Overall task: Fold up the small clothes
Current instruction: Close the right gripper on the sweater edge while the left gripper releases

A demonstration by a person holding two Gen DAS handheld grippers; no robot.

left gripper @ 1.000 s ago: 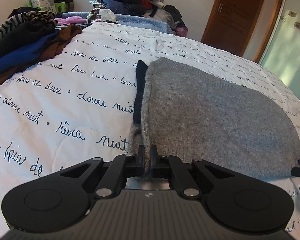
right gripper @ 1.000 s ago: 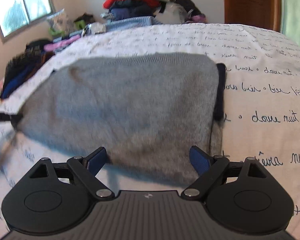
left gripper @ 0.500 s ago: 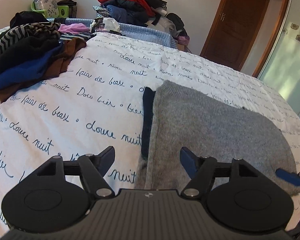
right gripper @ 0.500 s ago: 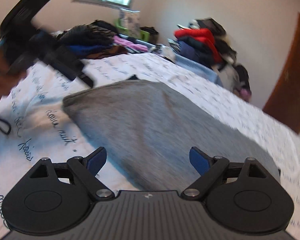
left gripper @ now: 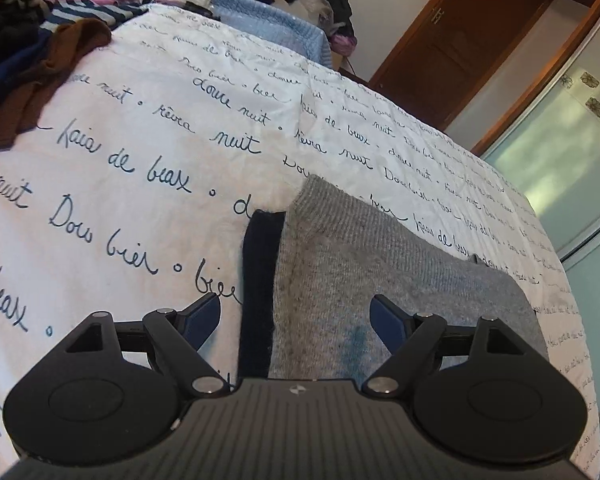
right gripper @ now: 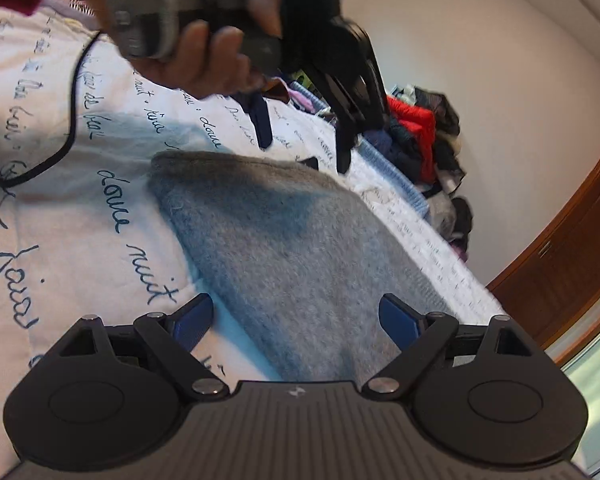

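A grey knit garment [left gripper: 380,280] lies folded flat on the white bedspread [left gripper: 140,140] with blue script. A dark navy strip [left gripper: 258,280] shows along its left edge. My left gripper [left gripper: 296,316] is open and empty, just above the garment's near left edge. My right gripper [right gripper: 296,320] is open and empty over the garment [right gripper: 300,248] from the other side. In the right wrist view the left gripper [right gripper: 300,144] hangs above the garment's far end, held by a hand [right gripper: 204,48].
A heap of dark, striped and brown clothes [left gripper: 28,48] lies at the bed's far left. Another pile with red items [right gripper: 416,140] sits beyond the bed. A brown wooden door [left gripper: 468,40] stands at the back right. A black cord [right gripper: 60,152] lies on the bedspread.
My left gripper let go of the grey garment's edge, opened, and moved forward along the left side. My right gripper swung round to the garment's other side, staying open.
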